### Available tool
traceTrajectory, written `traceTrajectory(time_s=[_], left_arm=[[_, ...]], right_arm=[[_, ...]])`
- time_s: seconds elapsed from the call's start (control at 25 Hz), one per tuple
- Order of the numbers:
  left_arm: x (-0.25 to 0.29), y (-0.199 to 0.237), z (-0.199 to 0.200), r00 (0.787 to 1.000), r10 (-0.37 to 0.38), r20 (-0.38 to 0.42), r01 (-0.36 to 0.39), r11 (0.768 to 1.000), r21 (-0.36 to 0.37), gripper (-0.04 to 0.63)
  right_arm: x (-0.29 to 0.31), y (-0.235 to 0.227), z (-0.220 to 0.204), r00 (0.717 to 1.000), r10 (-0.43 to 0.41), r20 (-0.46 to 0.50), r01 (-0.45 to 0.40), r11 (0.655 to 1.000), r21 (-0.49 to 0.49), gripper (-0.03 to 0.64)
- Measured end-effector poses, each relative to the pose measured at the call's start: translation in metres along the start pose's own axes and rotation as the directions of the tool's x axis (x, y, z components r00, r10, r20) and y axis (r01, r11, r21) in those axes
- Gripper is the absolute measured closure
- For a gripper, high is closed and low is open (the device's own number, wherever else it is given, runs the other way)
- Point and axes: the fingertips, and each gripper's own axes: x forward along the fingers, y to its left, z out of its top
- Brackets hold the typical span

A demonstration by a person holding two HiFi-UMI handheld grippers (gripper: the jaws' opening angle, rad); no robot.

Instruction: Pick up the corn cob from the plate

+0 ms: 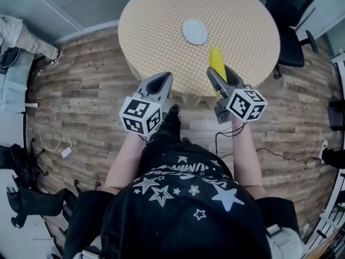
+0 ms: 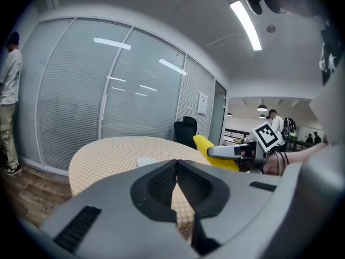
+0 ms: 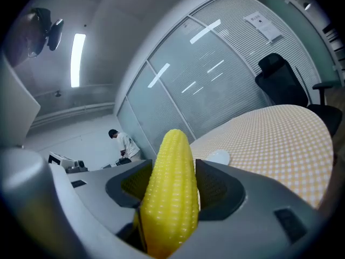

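Right gripper (image 1: 220, 74) above the near edge of the round table (image 1: 161, 20), toward its right side, jaws clamped on the corn cob (image 1: 216, 61). In the right gripper view, black pads pinching the yellow cob on both flanks, kernel rows running lengthwise, rounded tip poking out past the jaw ends. Cob lifted clear of the table, angled toward its middle, well apart from the plate (image 1: 194, 32).

Plate small, round and white, lying flat near the middle of the table on the tan checked cloth.

Left gripper (image 1: 163, 81) at the near edge of the table, toward its left side, jaws pressed together tip to tip, as seen in the left gripper view, with the checked cloth showing in the slit below the tips. Marker cubes on both grippers turned up toward the head camera, short of the table.

Black office chair (image 1: 291, 9) beyond the far right of the table. Wood-plank floor (image 1: 81, 80) all round the table. Person (image 2: 8, 85) standing off to the left of the table, beside the glass wall.
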Motion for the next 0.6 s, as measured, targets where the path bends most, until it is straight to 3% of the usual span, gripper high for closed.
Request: traceTrajectory(time_s=[0.32, 0.6], left_arm=[[-0.048, -0.005, -0.004, 0.999, 0.047, 0.016, -0.047, 0.999, -0.007, 0.588], [-0.067, -0.011, -0.008, 0.999, -0.002, 0.049, 0.003, 0.999, -0.033, 0.588]], right_arm=[[-0.014, 0.043, -0.021, 0.996, 0.090, -0.020, -0.090, 0.996, -0.002, 0.355], [-0.031, 0.063, -0.028, 0.998, 0.062, 0.000, -0.062, 0.998, -0.025, 0.355]])
